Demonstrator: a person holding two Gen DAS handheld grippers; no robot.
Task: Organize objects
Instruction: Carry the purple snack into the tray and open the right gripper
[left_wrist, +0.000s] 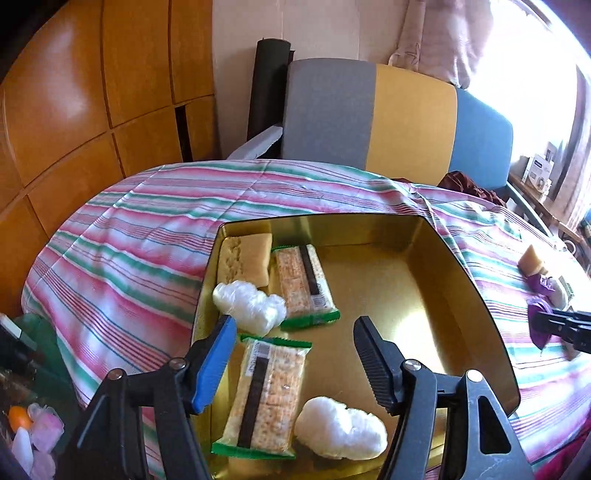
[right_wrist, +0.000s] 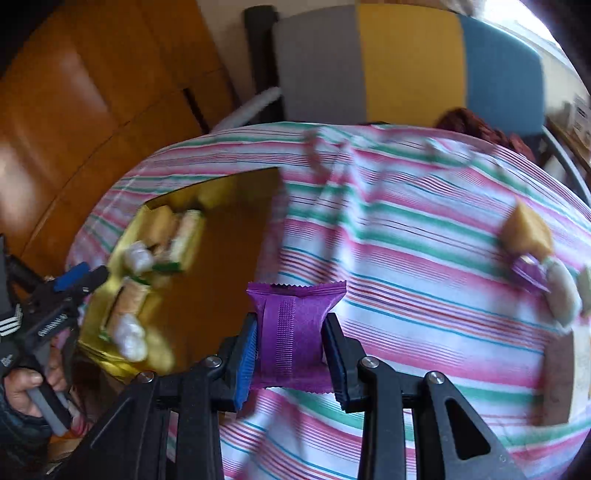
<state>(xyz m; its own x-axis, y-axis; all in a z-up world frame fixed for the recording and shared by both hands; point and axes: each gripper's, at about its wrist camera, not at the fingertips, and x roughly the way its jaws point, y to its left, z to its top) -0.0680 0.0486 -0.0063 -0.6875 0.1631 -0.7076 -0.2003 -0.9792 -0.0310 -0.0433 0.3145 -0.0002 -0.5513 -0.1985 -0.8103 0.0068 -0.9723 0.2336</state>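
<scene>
A gold tin (left_wrist: 461, 288) lies on the striped bedspread (left_wrist: 129, 251). In it are two green-ended cracker packs (left_wrist: 306, 284) (left_wrist: 266, 395), two white wrapped lumps (left_wrist: 251, 302) (left_wrist: 340, 424) and a beige cake (left_wrist: 245, 258). My left gripper (left_wrist: 295, 325) hovers open over the tin's near half, with nothing pressed between its pads. My right gripper (right_wrist: 291, 321) is shut on a purple packet (right_wrist: 295, 332), held above the bedspread just right of the tin (right_wrist: 229, 251). The left wrist view shows that packet (left_wrist: 537, 325) at the far right edge.
More snacks lie on the bedspread at the right: a beige piece (right_wrist: 526, 230), another purple packet (right_wrist: 528, 273) and a white lump (right_wrist: 563, 295). A grey, yellow and blue headboard (left_wrist: 406, 122) stands behind. A wooden wardrobe (left_wrist: 92, 92) is on the left, with clutter (left_wrist: 33, 435) below it.
</scene>
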